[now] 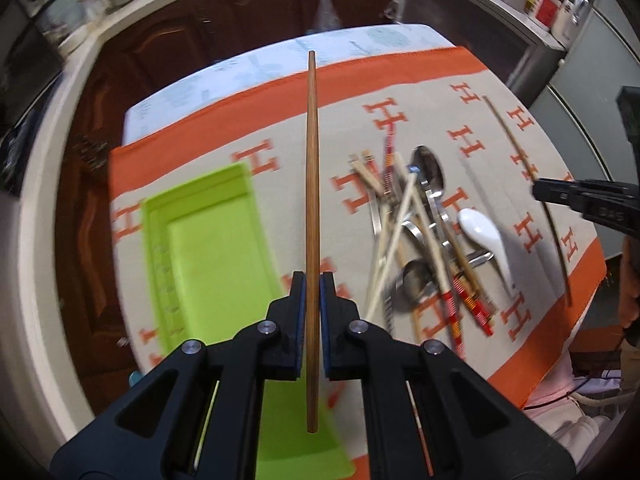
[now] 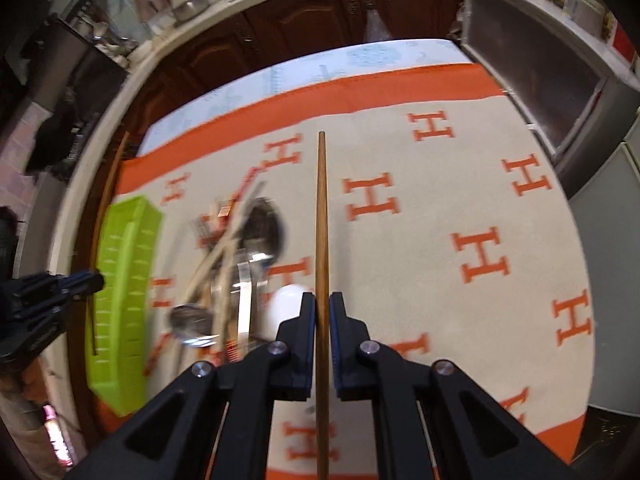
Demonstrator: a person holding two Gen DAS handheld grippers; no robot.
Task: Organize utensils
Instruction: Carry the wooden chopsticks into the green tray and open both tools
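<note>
Claws: left claw & right claw each pinching a chopstick.

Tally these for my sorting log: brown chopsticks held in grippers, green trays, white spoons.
Brown chopsticks: 2, one in the left gripper, one in the right gripper
Green tray: 1
White spoon: 1
Total: 4
</note>
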